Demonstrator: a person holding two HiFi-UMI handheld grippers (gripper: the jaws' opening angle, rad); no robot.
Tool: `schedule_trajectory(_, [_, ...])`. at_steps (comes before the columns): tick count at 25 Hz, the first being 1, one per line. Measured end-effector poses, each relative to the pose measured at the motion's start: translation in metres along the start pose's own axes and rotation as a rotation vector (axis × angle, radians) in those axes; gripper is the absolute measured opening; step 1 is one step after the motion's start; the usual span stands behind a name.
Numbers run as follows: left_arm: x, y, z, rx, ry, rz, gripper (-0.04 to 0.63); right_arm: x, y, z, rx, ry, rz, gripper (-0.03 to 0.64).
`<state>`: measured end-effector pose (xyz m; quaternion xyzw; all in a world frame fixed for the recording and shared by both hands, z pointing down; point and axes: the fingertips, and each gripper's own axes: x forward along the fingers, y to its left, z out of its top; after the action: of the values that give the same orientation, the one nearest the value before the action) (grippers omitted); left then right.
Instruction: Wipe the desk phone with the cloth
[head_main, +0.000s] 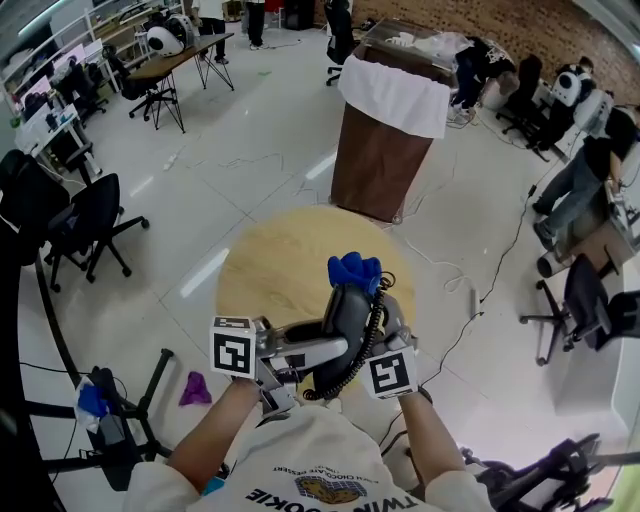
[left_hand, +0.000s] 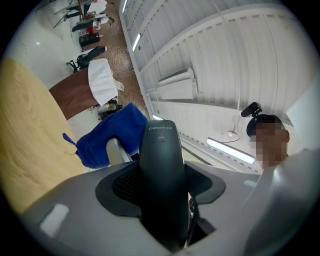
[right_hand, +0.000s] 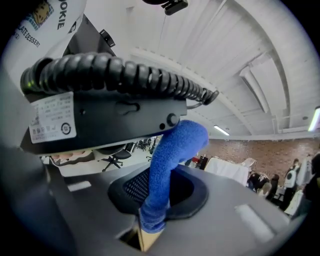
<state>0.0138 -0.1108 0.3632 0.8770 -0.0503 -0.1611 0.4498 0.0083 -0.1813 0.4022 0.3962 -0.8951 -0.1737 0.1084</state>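
Note:
The desk phone's dark handset (head_main: 345, 318) is lifted above the round wooden table (head_main: 265, 265), its coiled cord (head_main: 362, 350) hanging toward me. My left gripper (head_main: 335, 345) is shut on the handset (left_hand: 161, 175), which fills the gap between the jaws. My right gripper (head_main: 376, 292) is shut on the blue cloth (head_main: 355, 270), bunched at the handset's far end. In the right gripper view the cloth (right_hand: 170, 165) rises from the jaws and presses against the phone's dark underside (right_hand: 110, 122), just below the coiled cord (right_hand: 115, 72). The left gripper view shows the cloth (left_hand: 112, 135) just behind the handset.
A brown lectern with a white cover (head_main: 385, 140) stands past the table. Black office chairs (head_main: 90, 225) are at the left, a purple rag (head_main: 194, 388) lies on the white floor, and a cable (head_main: 500, 270) trails at the right near seated people (head_main: 585, 170).

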Motion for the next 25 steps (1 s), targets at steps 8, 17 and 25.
schedule_trajectory(8, [0.0,0.001,0.001,0.015,-0.002,0.009,0.255,-0.006,-0.033,0.002,0.02,-0.016,-0.074,0.063])
schedule_trajectory(17, [-0.006,0.013,-0.007,0.068,0.021,0.059,0.255,-0.009,-0.09,0.062,0.292,-0.148,-0.028,0.062])
schedule_trajectory(25, [-0.012,0.024,-0.015,0.099,0.056,0.087,0.255,-0.008,-0.068,0.08,0.398,-0.189,0.12,0.061])
